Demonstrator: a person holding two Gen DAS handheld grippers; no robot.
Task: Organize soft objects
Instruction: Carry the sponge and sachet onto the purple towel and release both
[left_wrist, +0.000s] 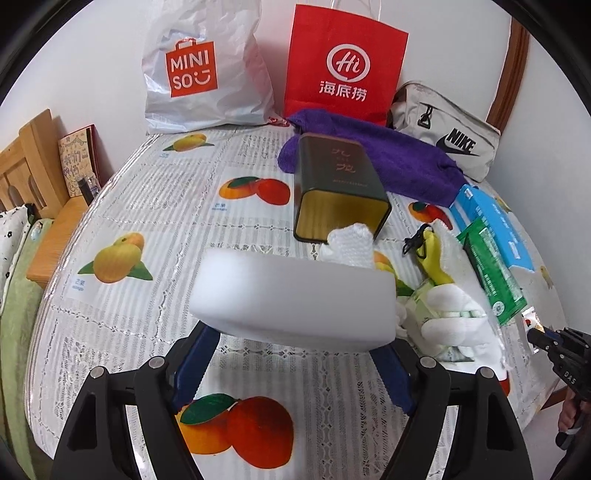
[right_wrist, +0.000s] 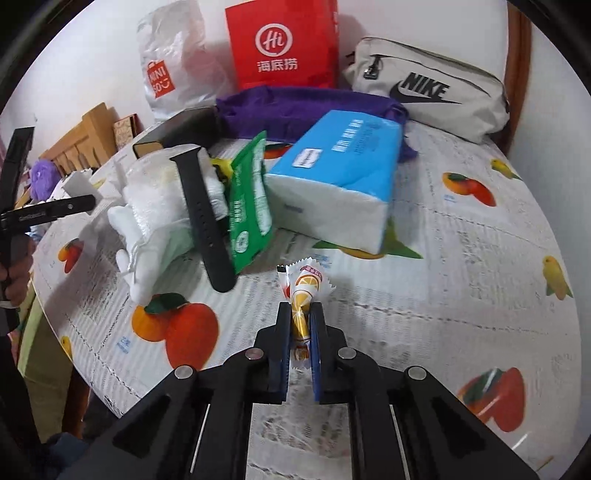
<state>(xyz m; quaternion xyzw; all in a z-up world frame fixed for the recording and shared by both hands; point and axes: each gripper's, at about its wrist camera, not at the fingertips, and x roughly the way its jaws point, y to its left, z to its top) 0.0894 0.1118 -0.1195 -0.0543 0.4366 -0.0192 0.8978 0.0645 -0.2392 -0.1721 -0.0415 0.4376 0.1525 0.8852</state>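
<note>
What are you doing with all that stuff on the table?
A person is sorting things with a gripper in each hand. The left gripper holds a white sponge block above the fruit-print tablecloth, with an open dark green tin lying ahead. The right gripper pinches an orange-print candy wrapper. Gloves, tissues and wipes sit piled nearby.

- The tin (left_wrist: 338, 188) lies on its side on the table (left_wrist: 147, 206), mouth toward the left wrist camera.
- The towel (left_wrist: 373, 155) lies behind the tin.
- Two shopping bags (left_wrist: 343, 62) and a pouch (left_wrist: 443, 136) stand behind the towel.
- The tissue pack (right_wrist: 343, 173) sits right of the wipes pack (right_wrist: 249, 206).
- The watch strap (right_wrist: 201, 214) lies across the gloves (right_wrist: 147, 221), left of the wipes pack.
</note>
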